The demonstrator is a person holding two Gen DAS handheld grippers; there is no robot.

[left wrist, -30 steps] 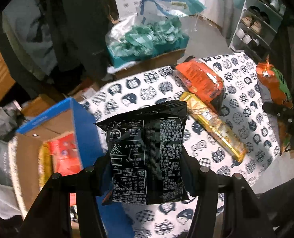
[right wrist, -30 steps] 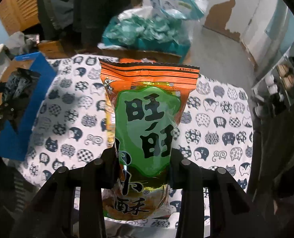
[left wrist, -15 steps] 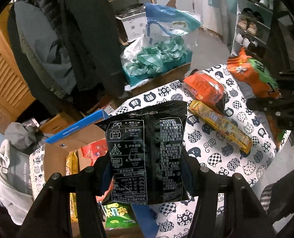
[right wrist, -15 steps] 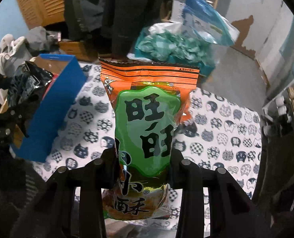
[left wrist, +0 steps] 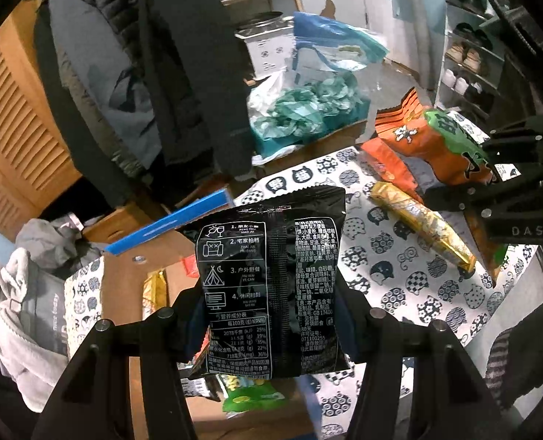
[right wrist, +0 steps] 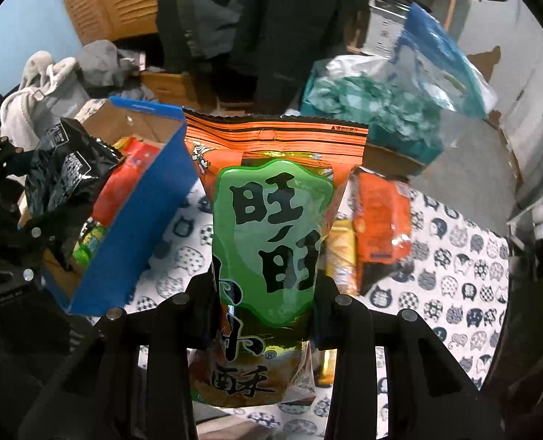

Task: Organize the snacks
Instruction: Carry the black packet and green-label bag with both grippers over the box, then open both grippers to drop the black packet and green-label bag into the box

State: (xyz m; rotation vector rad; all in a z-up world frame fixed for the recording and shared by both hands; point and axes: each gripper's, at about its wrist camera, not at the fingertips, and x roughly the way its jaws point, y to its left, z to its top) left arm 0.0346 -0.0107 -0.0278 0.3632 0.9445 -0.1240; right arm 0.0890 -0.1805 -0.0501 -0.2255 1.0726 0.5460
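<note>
Black jaws of the left gripper (left wrist: 269,315) are clamping a black packet (left wrist: 271,278), its long axis running away from them, over the blue-sided carton (right wrist: 139,212) lying just below-left. The right gripper (right wrist: 264,304) is pinching an orange-green bag (right wrist: 271,238) reading "旺旺", right of the carton; the left hand is nearer.

Counter (left wrist: 411,278) covered by white cloth with cat-face print. Lying directly on it: gold-wrapped snack bar (left wrist: 422,227) and orange snack packet (right wrist: 381,227), side by side near the far edge. Blue-sided cardboard box (right wrist: 139,220) stands at the left edge, snack packets inside.
</note>
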